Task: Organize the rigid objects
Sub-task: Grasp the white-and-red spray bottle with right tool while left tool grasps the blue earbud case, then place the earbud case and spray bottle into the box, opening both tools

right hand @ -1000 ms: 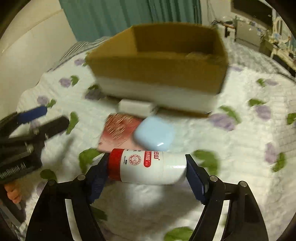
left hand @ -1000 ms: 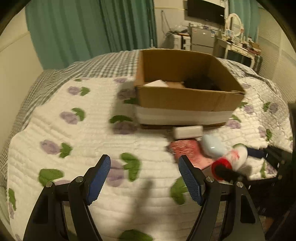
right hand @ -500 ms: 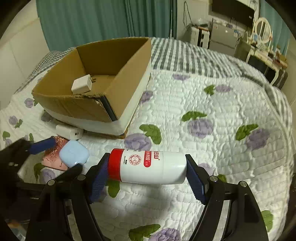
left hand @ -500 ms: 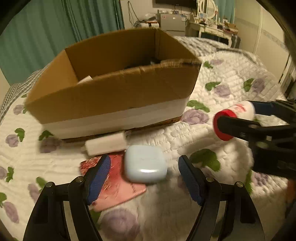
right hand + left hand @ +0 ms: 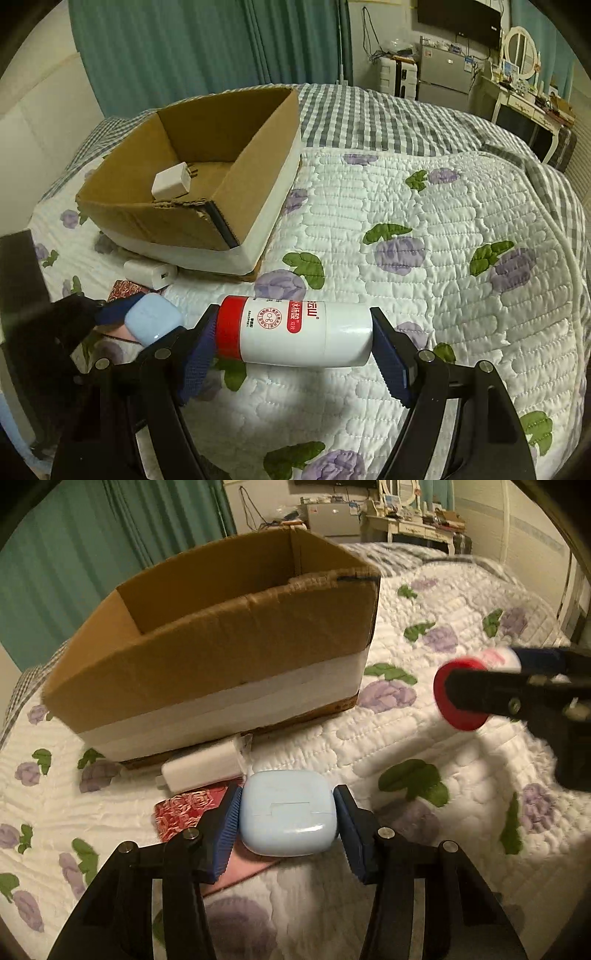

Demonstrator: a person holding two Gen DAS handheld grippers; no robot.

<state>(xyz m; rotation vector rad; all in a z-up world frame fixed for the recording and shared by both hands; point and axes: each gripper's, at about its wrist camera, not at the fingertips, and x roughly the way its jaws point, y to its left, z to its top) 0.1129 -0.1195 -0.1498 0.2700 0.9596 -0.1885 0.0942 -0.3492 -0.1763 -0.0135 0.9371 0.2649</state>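
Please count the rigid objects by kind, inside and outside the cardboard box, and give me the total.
White chargers: 2, one in the cardboard box at, one outside at
Red-capped white bottle: 1, in the right tongs
Pale blue case: 1, between the left tongs
Red patterned packet: 1
Total: 5

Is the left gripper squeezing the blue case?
Touching. The left wrist view shows both pads of the left gripper pressed against the sides of the blue case.
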